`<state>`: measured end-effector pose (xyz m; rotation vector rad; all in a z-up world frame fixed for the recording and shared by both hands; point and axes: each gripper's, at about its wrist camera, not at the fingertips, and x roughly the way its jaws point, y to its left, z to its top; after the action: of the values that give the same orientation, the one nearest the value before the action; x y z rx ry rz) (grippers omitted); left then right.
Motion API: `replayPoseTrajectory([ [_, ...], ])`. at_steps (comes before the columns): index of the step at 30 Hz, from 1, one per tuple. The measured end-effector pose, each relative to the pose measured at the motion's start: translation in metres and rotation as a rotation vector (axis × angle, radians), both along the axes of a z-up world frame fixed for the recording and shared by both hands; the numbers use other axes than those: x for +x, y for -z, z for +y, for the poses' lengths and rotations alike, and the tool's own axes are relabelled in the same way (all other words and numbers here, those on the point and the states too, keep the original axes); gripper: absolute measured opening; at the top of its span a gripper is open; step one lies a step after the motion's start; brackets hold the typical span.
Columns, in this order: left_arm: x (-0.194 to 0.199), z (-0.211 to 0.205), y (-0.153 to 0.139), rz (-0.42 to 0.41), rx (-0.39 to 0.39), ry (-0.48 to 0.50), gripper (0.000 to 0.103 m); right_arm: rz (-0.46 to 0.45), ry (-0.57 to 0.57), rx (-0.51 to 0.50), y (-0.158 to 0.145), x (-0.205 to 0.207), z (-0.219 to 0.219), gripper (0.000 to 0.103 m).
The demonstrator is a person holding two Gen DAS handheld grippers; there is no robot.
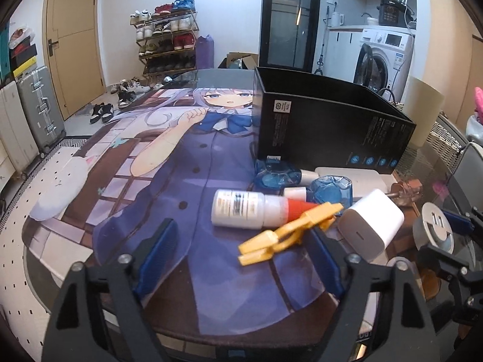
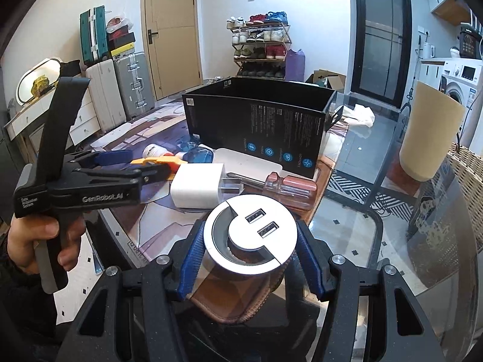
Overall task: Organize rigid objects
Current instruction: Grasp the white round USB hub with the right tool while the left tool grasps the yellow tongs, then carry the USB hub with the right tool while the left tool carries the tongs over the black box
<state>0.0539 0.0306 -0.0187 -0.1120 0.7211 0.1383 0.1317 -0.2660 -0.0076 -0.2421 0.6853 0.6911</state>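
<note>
My left gripper (image 1: 246,238) is open over the printed desk mat (image 1: 169,157), with a yellow clip (image 1: 289,232) lying between its fingers, untouched. Beyond lie a white bottle with a red cap (image 1: 250,209), two blue glass bottles (image 1: 277,175), a white charger (image 1: 369,224) and an open black box (image 1: 329,129). My right gripper (image 2: 250,247) is shut on a round silver USB hub (image 2: 250,235), held just above the table edge. The left gripper (image 2: 120,166) shows at the left of the right wrist view, near the clip (image 2: 160,160).
A pink-handled screwdriver (image 2: 289,188) and a flat white device (image 2: 250,163) lie before the box (image 2: 256,123). A beige cylinder (image 2: 428,132) stands on the glass table (image 2: 377,205) at right. A wicker chair (image 2: 465,181), suitcases (image 2: 120,87) and a shoe rack (image 2: 259,48) surround the table.
</note>
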Motion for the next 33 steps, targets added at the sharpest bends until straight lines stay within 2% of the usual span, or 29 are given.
replayPoseTrajectory([
  [2,-0.003,0.003,0.000,-0.015,-0.008,0.003,0.064,-0.003,0.000,0.001,-0.001,0.000,0.000,0.059],
  [3,-0.004,0.004,-0.001,-0.020,-0.012,0.005,0.060,-0.004,0.000,0.002,-0.002,0.000,0.001,0.059],
  [5,-0.009,0.006,-0.002,-0.034,-0.031,0.020,0.044,-0.005,-0.001,0.005,-0.002,0.000,0.001,0.059],
  [16,-0.019,0.003,-0.005,-0.075,-0.039,0.074,0.043,-0.019,0.000,0.008,-0.004,0.001,0.003,0.059],
  [25,-0.030,-0.005,-0.034,-0.158,-0.036,0.112,0.043,-0.047,-0.001,0.022,-0.015,0.004,-0.005,0.059],
  [33,-0.021,-0.012,-0.061,-0.219,-0.023,0.151,0.043,-0.091,-0.014,0.042,-0.038,0.008,-0.010,0.059],
])
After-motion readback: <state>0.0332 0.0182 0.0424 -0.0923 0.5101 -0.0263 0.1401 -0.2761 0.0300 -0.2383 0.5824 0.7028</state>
